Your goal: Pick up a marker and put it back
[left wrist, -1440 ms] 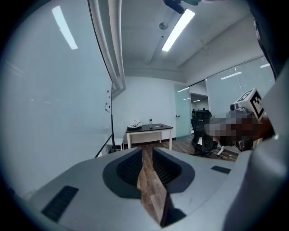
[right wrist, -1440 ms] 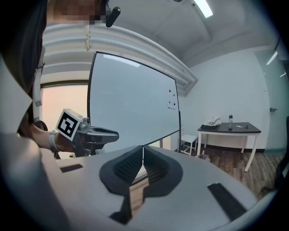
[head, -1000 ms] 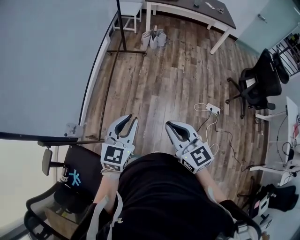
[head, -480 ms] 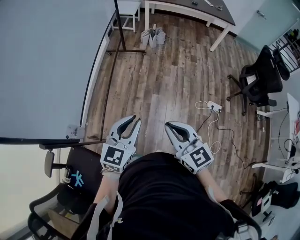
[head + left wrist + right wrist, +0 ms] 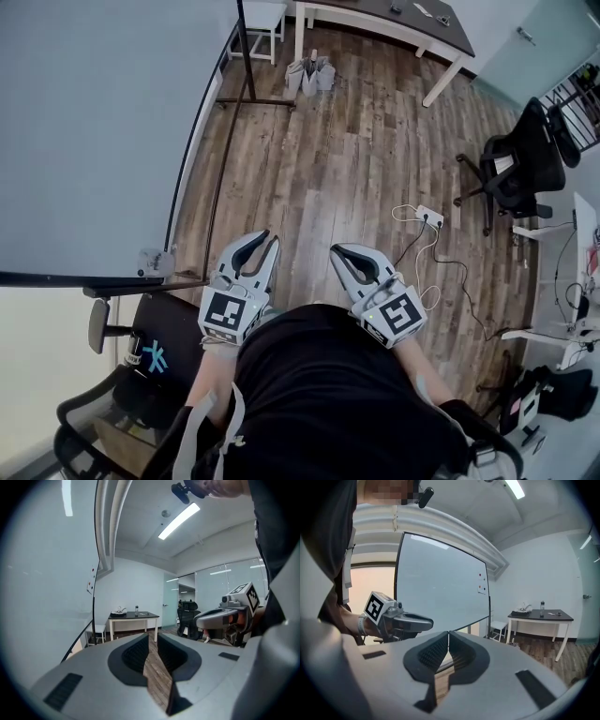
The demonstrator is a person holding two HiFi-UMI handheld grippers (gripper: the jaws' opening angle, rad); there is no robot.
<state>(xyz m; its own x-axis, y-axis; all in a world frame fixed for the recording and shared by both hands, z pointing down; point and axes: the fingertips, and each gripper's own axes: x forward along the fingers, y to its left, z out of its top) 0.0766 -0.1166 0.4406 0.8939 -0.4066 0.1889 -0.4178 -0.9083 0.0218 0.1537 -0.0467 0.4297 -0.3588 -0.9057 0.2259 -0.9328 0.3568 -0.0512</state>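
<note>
Closing jaws: left gripper (image 5: 272, 237) has just been narrowing; a slim gap shows, with only floor (image 5: 347, 141) planks through it and nothing gripped.
Right gripper (image 5: 334, 249): tips meet, empty.
Hands: both close to the person's body, pointing out over the floor, whiteboard (image 5: 94, 122) to the left.
Marker: not found in any view; hidden or too small to tell.
Meaning for task: my judgement is that closing on air is no pickup. Empty grippers fit a marker waiting in its place or one already returned.
Head view alone: power strip (image 5: 427, 217), office chair (image 5: 516, 159).
Right gripper view alone: whiteboard's face down to its lower edge; no marker made out there.
Left gripper view alone: glass partition (image 5: 225, 581), upright.
</note>
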